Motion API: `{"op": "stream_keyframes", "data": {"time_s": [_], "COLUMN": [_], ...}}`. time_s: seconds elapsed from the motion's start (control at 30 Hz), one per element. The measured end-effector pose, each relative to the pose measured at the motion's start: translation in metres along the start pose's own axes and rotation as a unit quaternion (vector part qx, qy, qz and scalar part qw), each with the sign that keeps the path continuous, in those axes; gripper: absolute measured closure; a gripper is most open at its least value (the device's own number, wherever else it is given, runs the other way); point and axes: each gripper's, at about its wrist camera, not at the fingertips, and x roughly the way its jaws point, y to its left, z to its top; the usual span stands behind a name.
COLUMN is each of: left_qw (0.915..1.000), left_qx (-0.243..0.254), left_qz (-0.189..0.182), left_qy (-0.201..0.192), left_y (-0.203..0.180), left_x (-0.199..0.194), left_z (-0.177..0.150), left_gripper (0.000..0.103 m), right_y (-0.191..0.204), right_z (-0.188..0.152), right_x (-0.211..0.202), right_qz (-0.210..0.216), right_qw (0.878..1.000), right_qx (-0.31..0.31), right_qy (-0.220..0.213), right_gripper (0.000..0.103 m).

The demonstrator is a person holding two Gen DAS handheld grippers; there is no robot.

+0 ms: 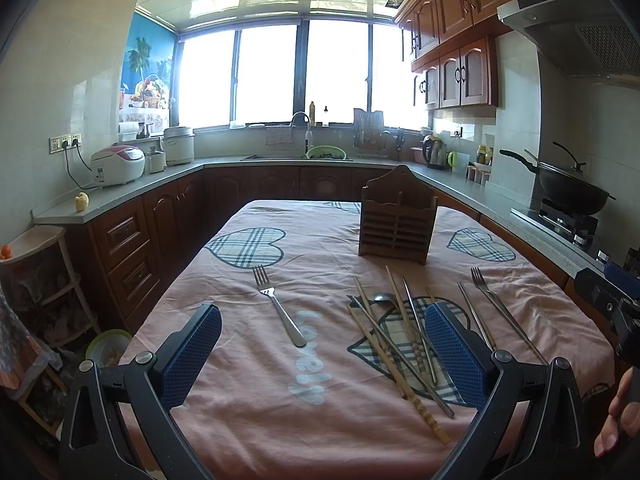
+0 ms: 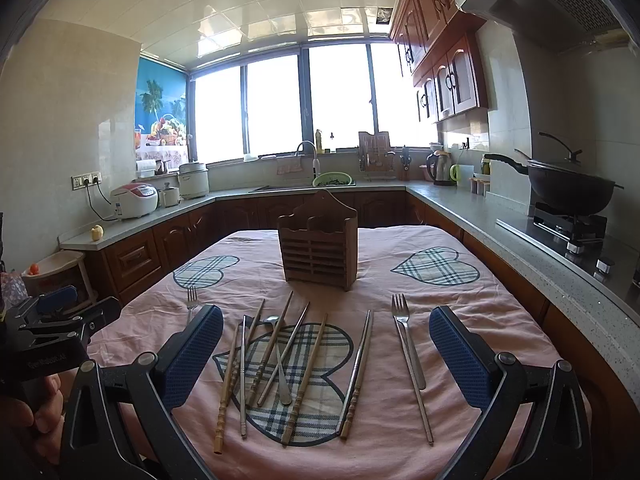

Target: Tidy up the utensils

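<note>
Left wrist: hovering over a table (image 1: pixel 256 412) under a pink cloth with plaid hearts. Left gripper (image 1: pixel 322 354) spread wide, nothing in it. Lone fork (image 1: pixel 278 304) lying between the fingers, a heap of chopsticks (image 1: pixel 394 354) plus a spoon (image 1: pixel 385 298) just right of it, second fork (image 1: pixel 486 292) further right. Wooden holder (image 1: pixel 396 220) upright at the far end. Beyond: U-shaped counter (image 1: pixel 120 196), rice cooker (image 1: pixel 117 165), sink under big bright windows, wok (image 1: pixel 570 190) on the stove.

Right wrist: same table, right gripper (image 2: pixel 326 356) also wide open, holding nothing. Chopsticks fanned over the plaid heart, holder dead ahead, left gripper poking in at the left edge.
</note>
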Motion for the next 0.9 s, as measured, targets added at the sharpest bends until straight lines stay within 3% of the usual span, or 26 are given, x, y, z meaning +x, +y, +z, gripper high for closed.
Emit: {"op": "stream_keyframes", "data": {"time_s": [0.4, 0.9], "left_qw": [1.0, 0.9944], "left_qx": [-0.003, -0.021], "left_qz": [-0.002, -0.02], "left_qy": [0.008, 0.101], "left_y": [0.001, 0.012], "left_x": [0.007, 0.068], "left_z": [0.001, 0.021], "left_gripper": [0.001, 0.002], "right_y": [0.0, -0.015], "right_z": [0.0, 0.006], "right_x": [0.001, 0.032], "right_qz": [0.002, 0.017], "right_qw": [1.0, 0.999], "right_qx": [0.0, 0.013], "right_qy": [0.0, 0.04], "right_gripper": [0.0, 0.001]}}
